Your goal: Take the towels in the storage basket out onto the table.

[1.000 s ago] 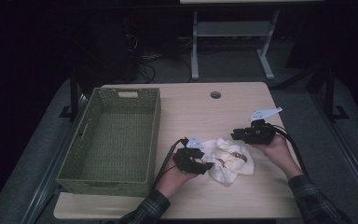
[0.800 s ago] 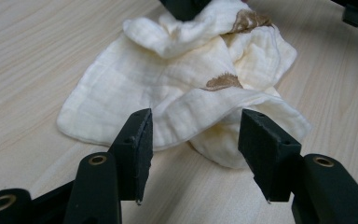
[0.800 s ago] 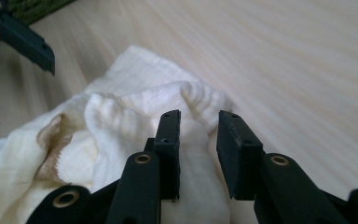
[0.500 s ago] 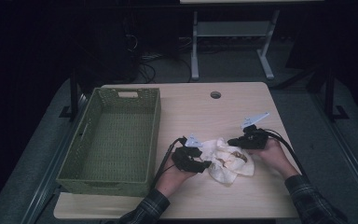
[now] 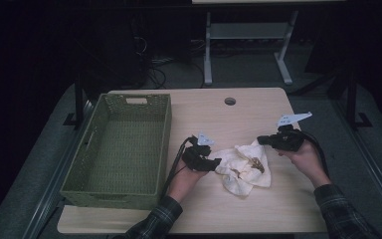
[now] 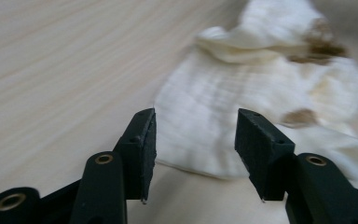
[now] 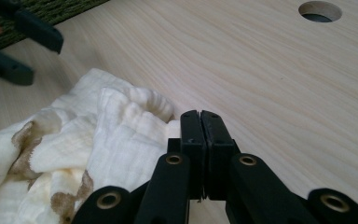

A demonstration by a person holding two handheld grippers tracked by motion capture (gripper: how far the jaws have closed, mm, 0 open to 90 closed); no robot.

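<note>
left gripper [image 6: 196, 154] jaws apart, just before cream stained cloth [image 6: 261, 93] on table [image 6: 65, 70]

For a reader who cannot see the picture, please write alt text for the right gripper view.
The right gripper has its two black jaws closed together at the edge of a crumpled cream cloth with brown stains; whether cloth is pinched between them cannot be told. Around it lies a pale wooden table with a round hole at the far corner.

Open tabletop [image 5: 258, 209] is left in front of and behind the crumpled cloth [image 5: 243, 169], while passage leftward is blocked by the green wicker basket [image 5: 164, 149] beside the left gripper [image 5: 217, 161].
</note>
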